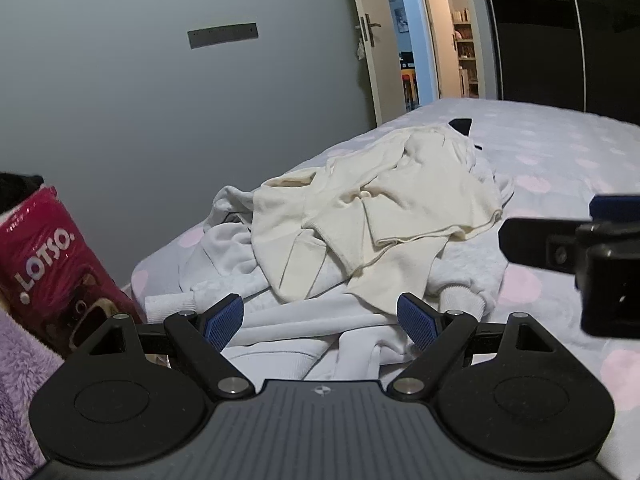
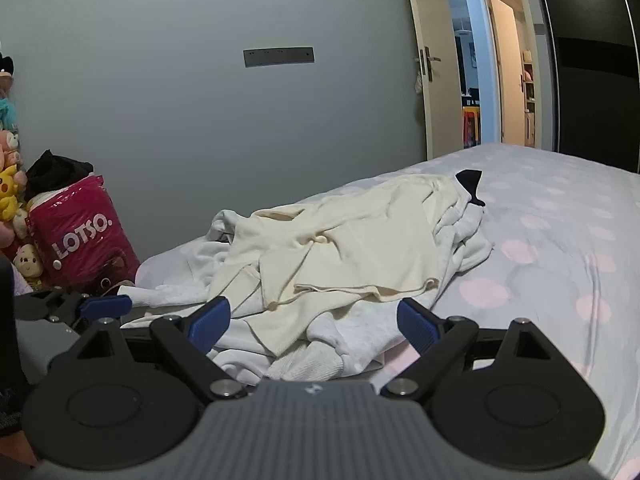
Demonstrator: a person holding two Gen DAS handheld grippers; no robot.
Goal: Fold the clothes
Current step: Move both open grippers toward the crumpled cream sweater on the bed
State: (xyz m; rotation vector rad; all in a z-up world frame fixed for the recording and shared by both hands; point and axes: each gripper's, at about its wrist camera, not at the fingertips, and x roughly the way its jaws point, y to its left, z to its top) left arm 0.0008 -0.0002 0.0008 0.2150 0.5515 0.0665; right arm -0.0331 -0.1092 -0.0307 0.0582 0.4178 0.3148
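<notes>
Both grippers — left gripper [image 1: 320, 320], right gripper [image 2: 314, 326] — hover wide-fingered and empty-handed over the crumpled cream garment [image 1: 372, 204] heaped on white clothes [image 1: 288, 320], positioned, seemingly, for reaching.

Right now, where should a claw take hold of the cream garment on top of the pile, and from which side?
Probably the cream garment's loose near hem: it hangs free toward the open right claw, so come in low from the near side.

text: "LOTSO." | white letters | on: pink bag [image 2: 82, 236] | beside bed, left
</notes>
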